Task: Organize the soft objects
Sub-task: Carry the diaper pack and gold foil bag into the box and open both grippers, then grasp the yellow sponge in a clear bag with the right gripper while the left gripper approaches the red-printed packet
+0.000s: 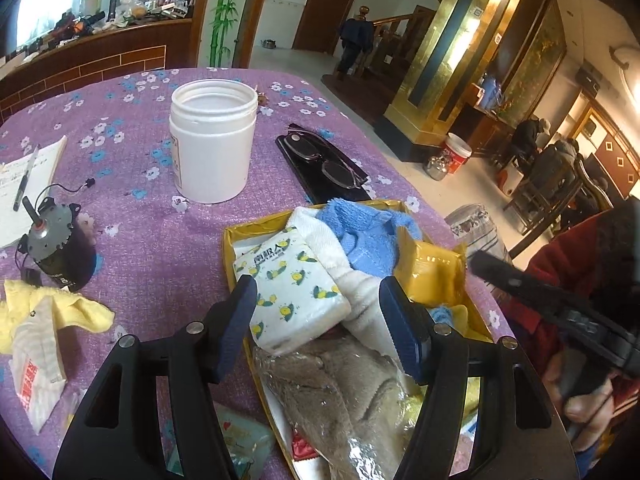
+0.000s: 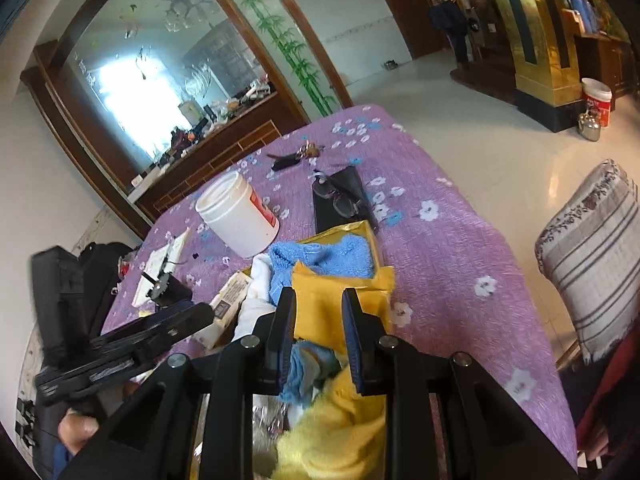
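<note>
Soft tissue pack (image 1: 290, 292) lies in the gold box (image 1: 236, 240) on towels, between the left gripper's (image 1: 318, 312) spread jaws, not touching. Light and squashy, so pinch across its short sides. Right gripper (image 2: 318, 336) looks pinched on yellow cloth (image 2: 332, 432)

Little can be read. The tissue pack (image 1: 290, 280) between the left fingers (image 1: 240, 320) carries printed characters too blurred to make out. Left of those fingers, the white packet (image 1: 36, 368) bears red characters, equally unreadable. The white jar's (image 1: 212, 140) label faces away.
</note>
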### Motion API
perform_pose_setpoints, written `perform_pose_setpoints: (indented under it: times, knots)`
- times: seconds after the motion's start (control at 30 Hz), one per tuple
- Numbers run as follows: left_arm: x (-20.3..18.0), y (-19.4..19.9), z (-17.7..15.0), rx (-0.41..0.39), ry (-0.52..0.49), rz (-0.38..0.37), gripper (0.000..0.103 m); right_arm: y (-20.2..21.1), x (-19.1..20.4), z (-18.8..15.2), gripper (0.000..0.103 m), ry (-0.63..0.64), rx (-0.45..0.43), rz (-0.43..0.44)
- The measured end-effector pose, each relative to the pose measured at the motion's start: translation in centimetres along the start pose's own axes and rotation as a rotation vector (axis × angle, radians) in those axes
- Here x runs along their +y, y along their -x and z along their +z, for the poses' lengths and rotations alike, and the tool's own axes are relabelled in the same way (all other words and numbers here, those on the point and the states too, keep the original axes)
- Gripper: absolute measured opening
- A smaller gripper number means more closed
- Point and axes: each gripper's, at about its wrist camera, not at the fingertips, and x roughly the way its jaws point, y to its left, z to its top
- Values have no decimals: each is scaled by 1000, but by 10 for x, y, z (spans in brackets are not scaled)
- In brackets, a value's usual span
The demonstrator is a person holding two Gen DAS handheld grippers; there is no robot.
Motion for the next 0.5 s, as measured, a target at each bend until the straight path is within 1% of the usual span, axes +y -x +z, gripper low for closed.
perform_pose_setpoints:
  times: [0.1, 0.2, 0.27, 0.4, 0.5]
  knots:
    - [-1, 6, -3, -7, -7, -3, 64, -19, -4, -6, 24, -10, 66, -19]
    - [3, 16, -7, -15, 4, -16, 64, -24, -8, -12, 24, -27, 102, -15]
    - [7, 24, -11, -24, 11, -30, 64, -15, -7, -12, 24, -31, 82, 4]
    - [21, 51, -20, -56, 36, -39, 64, 11, 9, -12, 24, 7, 6, 11]
    - [32, 72, -31, -81, 46, -36, 64, 29, 25, -16, 24, 27, -28, 59]
